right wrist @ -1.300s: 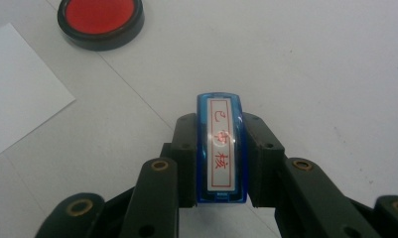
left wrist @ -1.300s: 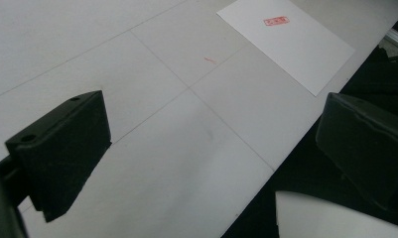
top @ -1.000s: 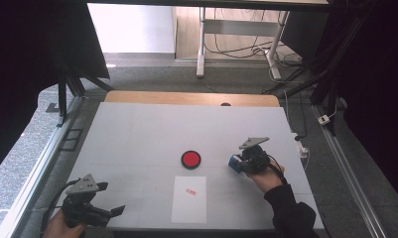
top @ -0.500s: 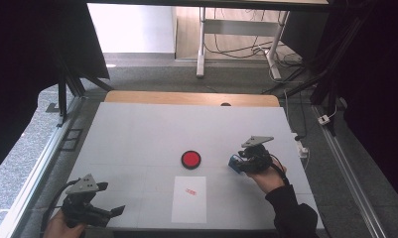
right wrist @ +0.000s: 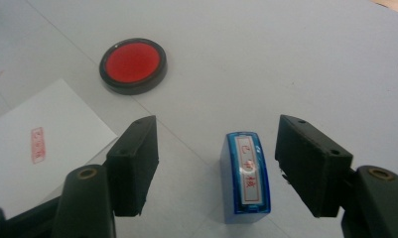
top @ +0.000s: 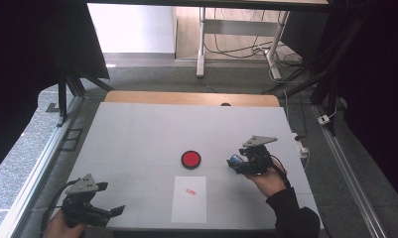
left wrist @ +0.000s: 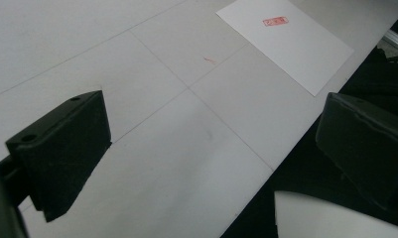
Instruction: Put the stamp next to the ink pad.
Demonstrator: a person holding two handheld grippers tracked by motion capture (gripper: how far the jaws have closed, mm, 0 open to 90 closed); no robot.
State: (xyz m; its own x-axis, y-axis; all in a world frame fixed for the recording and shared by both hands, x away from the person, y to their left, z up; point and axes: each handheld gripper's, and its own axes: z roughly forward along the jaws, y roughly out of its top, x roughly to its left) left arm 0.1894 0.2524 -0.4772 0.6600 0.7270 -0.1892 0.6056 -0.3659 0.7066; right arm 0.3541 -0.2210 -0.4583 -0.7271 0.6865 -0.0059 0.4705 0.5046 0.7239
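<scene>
— While the right tongs [right wrist: 216, 168] hover low over the white bench [top: 137, 134], what sits between their jaws?

— A small blue rectangular plastic stamp [right wrist: 246, 179] with a white label of red characters on top. It stands on the bench, nearer the jaw on the right of the right gripper view than the other one. The jaws are spread wide, with a gap on each side of the stamp, so nothing is gripped.

— And around it?

— A round red ink pad in a black rim [right wrist: 132, 65] lies farther off, and a white sheet of paper [right wrist: 42, 148] bearing one red stamped mark [right wrist: 38, 138] lies near the other jaw.

— The left tongs [top: 95, 210]?

— Released too, jaws far apart, holding nothing, at the bench's near-left corner, well apart from the stamp.
</scene>
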